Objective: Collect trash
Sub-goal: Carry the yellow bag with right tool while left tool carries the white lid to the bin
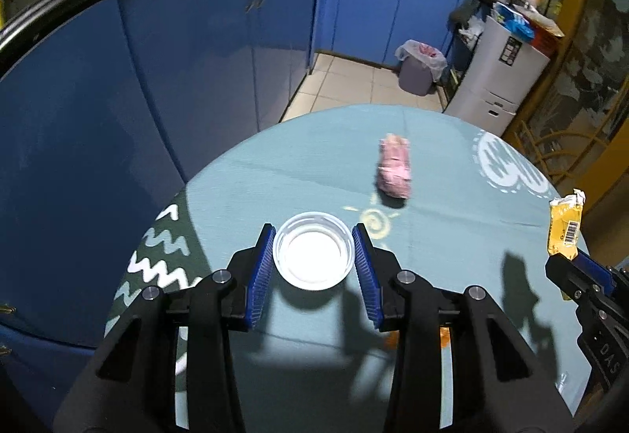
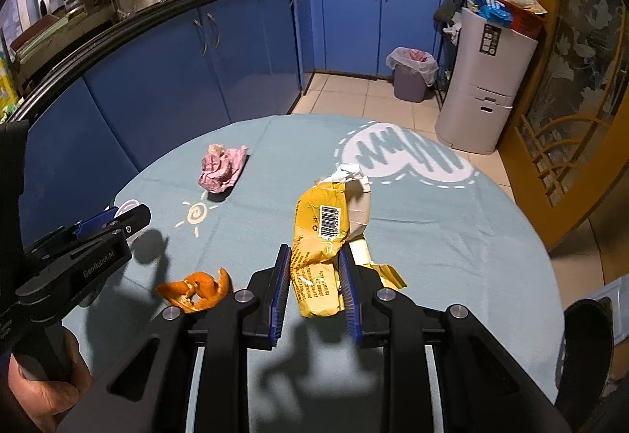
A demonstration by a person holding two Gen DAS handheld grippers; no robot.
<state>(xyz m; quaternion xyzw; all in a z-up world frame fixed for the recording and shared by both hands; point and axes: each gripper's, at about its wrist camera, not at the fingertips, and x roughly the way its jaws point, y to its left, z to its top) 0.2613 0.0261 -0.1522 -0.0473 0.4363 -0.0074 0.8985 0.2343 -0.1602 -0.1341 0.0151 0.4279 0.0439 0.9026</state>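
Jaws gripping one cup, one wrapper

The left gripper reaches up from the bottom centre of its frame, angled downward, its blue pads pressed against a white cup. The right gripper sits low centre, tilted down, jaws clamped on a yellow wrapper. A hand grips the left handle at lower left

Black grippers, ribbed blue pads
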